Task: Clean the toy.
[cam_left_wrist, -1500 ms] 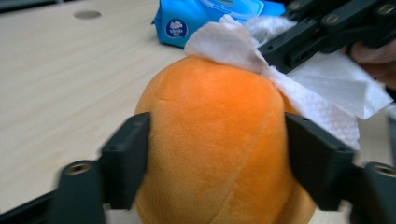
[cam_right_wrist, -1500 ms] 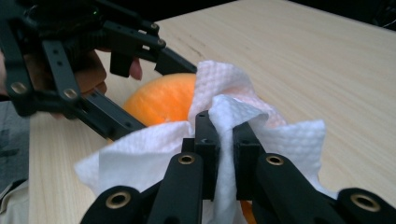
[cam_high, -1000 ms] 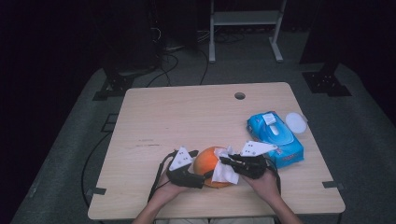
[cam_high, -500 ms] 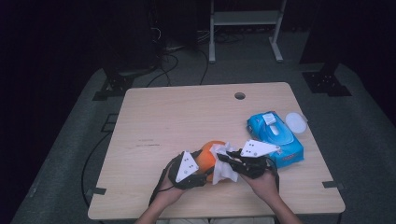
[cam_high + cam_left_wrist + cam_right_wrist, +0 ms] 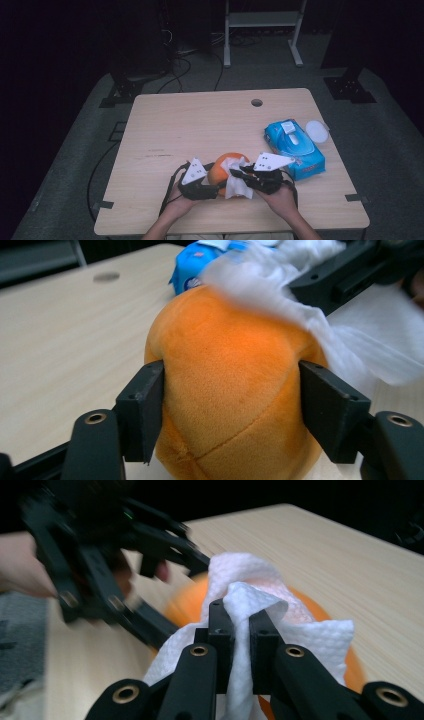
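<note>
An orange plush ball [image 5: 219, 171] rests on the wooden table [image 5: 200, 125] near its front edge. My left gripper [image 5: 230, 405] grips it from the left, pads pressing into both sides of the plush [image 5: 225, 365]. Its jaws have just closed in on the ball and then eased open a little. My right gripper [image 5: 240, 625] is shut on a crumpled white wipe [image 5: 250, 595]. The wipe is draped over the ball's top and right side [image 5: 236, 183]. In the high view the right gripper [image 5: 236, 174] comes in from the right.
A blue pack of wipes [image 5: 294, 147] lies just right of the right hand, with a round white lid [image 5: 317, 131] beside it near the table's right edge. A small cable hole [image 5: 256, 102] sits at the far edge. Metal stand legs stand on the floor beyond.
The left gripper's jaws, wide apart beside the ball a second ago, have closed onto it. The right gripper has stayed on the ball with the wipe.
</note>
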{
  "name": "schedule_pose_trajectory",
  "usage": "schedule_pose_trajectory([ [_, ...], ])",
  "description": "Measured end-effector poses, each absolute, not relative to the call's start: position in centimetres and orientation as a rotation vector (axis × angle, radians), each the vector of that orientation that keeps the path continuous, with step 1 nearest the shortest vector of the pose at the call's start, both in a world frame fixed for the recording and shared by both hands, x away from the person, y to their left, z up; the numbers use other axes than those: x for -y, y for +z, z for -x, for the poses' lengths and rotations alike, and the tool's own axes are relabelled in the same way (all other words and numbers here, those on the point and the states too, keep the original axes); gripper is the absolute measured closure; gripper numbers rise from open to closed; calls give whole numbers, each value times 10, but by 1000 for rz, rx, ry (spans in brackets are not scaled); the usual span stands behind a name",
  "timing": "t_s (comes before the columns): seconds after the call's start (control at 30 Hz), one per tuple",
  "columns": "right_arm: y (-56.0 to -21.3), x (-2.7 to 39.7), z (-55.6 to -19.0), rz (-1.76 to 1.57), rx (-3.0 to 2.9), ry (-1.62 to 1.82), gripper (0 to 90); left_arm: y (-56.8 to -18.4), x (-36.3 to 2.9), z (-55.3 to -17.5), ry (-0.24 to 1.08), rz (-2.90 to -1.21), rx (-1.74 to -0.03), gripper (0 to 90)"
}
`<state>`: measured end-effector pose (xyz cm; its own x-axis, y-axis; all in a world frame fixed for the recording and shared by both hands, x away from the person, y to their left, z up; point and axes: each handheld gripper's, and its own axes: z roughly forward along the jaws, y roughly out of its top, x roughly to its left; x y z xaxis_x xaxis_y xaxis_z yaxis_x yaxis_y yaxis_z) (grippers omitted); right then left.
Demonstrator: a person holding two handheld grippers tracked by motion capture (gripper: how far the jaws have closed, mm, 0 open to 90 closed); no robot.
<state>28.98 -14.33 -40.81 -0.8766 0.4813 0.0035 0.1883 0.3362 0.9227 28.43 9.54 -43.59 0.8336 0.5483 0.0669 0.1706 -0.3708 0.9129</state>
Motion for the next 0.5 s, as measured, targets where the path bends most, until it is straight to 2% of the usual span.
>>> schedule_pose_trajectory([
  [0.13, -403, 128, -280, -501, -2344, 1514, 832, -436, -83, -274, 545, -1989, -421, 335],
  [0.33, -404, 152, -292, -609, -2287, 1484, 833, -438, -86, -276, 506, -1970, -421, 325],
  [0.5, -408, 157, -293, -627, -2300, 1471, 833, -438, -94, -287, 346, -1877, -589, 144],
])
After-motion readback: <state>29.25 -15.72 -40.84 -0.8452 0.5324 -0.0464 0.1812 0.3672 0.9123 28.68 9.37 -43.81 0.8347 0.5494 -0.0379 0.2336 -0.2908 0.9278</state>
